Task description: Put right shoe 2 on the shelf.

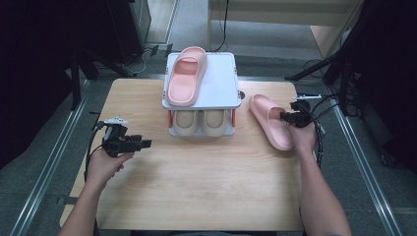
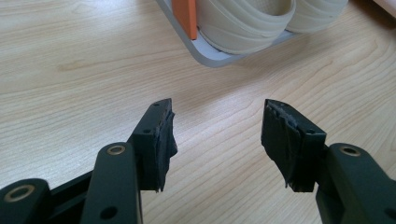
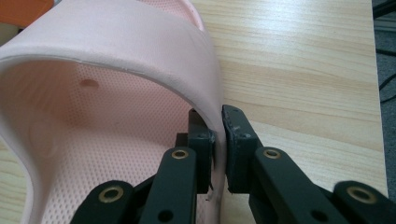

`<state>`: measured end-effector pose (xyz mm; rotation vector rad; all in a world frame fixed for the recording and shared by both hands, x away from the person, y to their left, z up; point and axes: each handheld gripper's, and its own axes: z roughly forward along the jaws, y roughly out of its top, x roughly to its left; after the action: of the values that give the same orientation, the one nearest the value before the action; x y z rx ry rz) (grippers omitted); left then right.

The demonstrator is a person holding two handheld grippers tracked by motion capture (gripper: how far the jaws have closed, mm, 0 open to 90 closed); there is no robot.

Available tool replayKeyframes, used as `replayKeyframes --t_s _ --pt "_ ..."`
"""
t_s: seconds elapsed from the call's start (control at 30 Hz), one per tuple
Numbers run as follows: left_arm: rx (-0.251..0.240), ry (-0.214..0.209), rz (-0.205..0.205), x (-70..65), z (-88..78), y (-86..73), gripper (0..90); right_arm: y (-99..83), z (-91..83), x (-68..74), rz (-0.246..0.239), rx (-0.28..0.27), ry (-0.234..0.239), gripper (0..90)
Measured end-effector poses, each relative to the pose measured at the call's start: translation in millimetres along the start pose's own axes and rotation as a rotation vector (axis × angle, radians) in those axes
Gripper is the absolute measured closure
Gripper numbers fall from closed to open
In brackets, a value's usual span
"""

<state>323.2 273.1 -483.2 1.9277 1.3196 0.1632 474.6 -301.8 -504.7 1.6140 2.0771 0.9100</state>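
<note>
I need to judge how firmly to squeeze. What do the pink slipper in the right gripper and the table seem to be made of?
The pink slipper looks like soft moulded foam or rubber, matte: its strap is thick and seamless, the footbed finely dimpled, and the right gripper pinches the strap edge. The table looks like pale wood or wood-look laminate, smooth, with visible grain lines.

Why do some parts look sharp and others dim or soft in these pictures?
High view: the wooden table is evenly lit, the surroundings fall dark. Left gripper view: the left gripper is sharp, the beige slippers slightly soft. Right gripper view: the pink slipper looms close, softly shaded inside.
</note>
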Motion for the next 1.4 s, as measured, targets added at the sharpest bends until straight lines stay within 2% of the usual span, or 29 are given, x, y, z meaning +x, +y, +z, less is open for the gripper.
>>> replayKeyframes --t_s 0.13,0.3,0.43,0.67,0.8,0.83,0.97,1.07,1.3,1.4 --pt "-0.005 -0.020 0.003 -3.6 1.0 2.1 43.8 1.8 -2.7 4.4 -0.012 0.005 -0.003 84.0" --pt "0.000 -0.023 0.005 -3.7 3.4 3.3 43.7 6.1 -3.9 7.4 -0.002 0.017 -0.010 83.9" --pt "0.001 -0.023 0.006 -3.6 4.5 4.5 43.7 12.0 -6.4 14.2 -0.030 0.019 -0.026 84.0" --pt "0.006 -0.026 0.012 -4.3 7.4 7.5 43.7 25.2 -14.9 20.8 -0.010 0.025 -0.011 83.9" --pt "0.008 -0.047 0.009 -5.9 8.4 10.4 43.4 31.8 -21.1 21.5 0.015 0.020 0.025 84.0" --pt "0.008 -0.042 0.019 -6.9 8.7 10.9 43.3 34.3 -22.7 22.5 0.020 0.032 0.031 83.9" --pt "0.013 -0.040 0.039 -9.9 11.3 13.9 43.2 43.1 -28.8 26.8 0.000 0.021 0.020 83.9" --pt "0.015 -0.044 0.039 -9.9 13.3 15.5 43.2 49.9 -32.3 26.9 0.010 0.026 0.017 83.8" --pt "0.018 -0.057 0.050 -9.4 16.9 20.0 43.1 70.6 -48.0 33.5 -0.013 0.020 -0.012 83.8" --pt "0.019 -0.067 0.053 -9.7 18.8 22.0 43.1 81.5 -56.0 37.1 -0.016 0.011 -0.010 83.7"
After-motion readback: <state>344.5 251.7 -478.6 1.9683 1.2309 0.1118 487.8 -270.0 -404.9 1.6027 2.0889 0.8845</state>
